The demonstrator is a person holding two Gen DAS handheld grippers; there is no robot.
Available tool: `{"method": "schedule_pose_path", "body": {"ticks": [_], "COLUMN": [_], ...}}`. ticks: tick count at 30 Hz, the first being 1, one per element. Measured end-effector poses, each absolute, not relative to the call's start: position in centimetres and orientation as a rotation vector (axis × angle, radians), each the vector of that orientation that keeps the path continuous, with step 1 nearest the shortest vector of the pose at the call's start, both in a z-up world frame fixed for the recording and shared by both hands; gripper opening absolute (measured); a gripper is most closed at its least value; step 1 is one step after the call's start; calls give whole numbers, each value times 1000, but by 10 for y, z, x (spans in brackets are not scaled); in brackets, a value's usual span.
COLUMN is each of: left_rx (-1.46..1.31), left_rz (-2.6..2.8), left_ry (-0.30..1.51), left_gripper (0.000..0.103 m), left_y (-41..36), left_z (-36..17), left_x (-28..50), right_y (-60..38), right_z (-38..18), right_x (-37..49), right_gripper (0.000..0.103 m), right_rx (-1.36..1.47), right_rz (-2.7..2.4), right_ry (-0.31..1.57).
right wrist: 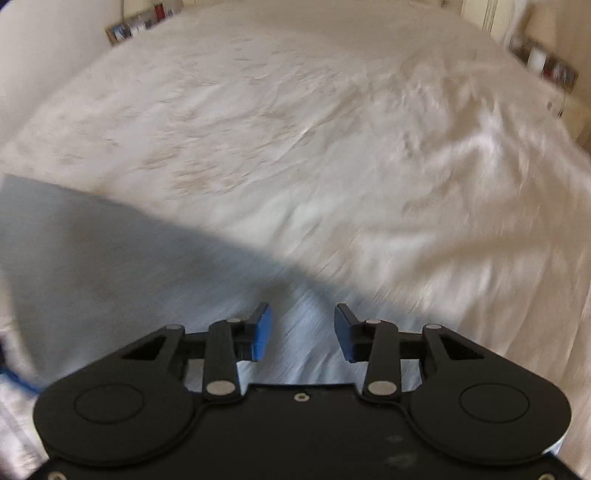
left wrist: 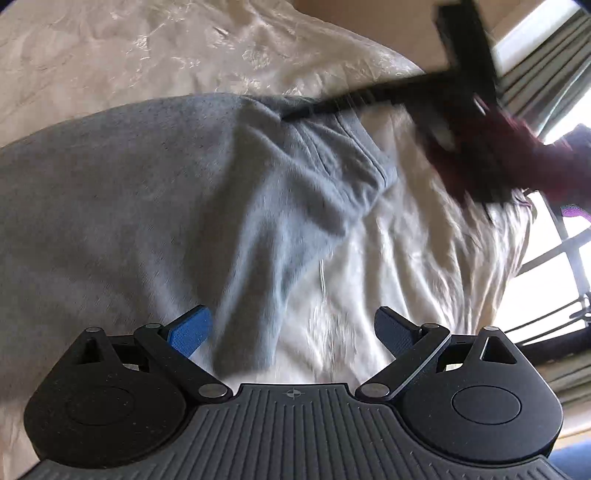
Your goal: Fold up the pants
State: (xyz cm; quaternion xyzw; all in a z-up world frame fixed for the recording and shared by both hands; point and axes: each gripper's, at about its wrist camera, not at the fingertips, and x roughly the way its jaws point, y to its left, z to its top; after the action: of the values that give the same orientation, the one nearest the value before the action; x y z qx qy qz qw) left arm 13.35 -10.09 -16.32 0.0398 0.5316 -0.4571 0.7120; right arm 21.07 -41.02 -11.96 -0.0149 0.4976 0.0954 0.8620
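Observation:
Grey sweatpants [left wrist: 147, 203] lie spread on a white bed sheet [left wrist: 406, 258], with the waistband bunched toward the upper middle. My left gripper [left wrist: 293, 328] hangs above the pants' lower edge, its blue pads wide apart and nothing pinched between them. In the right wrist view the pants [right wrist: 110, 258] fill the lower left. My right gripper [right wrist: 303, 332] hovers over their edge with a clear gap between its pads and holds nothing. Its blurred black body crosses the upper right of the left wrist view, carried by a hand in dark red [left wrist: 517, 162].
The white bed [right wrist: 332, 147] stretches far ahead, wrinkled on the right. A window with striped curtains [left wrist: 546, 74] is at the right. Small framed items [right wrist: 136, 27] and other small items [right wrist: 546, 66] stand on ledges beyond the bed's far corners.

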Motion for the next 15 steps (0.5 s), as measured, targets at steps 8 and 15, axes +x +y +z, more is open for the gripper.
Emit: {"method": "schedule_pose_path", "body": {"ticks": [8,15], "left_rx": [185,39], "left_rz": [-1035,-915], "left_ry": [1316,1272], "left_gripper": [96,96], "left_y": [-109,-52], "left_z": [-197,-170], "left_x": [129,105], "right_y": [-418,-394], "right_z": [-165,-118], "right_x": [172,168], "right_gripper": [37,37], "right_rx": [-171,20], "right_rz": [79,145], "right_ry": [1186,1039]}}
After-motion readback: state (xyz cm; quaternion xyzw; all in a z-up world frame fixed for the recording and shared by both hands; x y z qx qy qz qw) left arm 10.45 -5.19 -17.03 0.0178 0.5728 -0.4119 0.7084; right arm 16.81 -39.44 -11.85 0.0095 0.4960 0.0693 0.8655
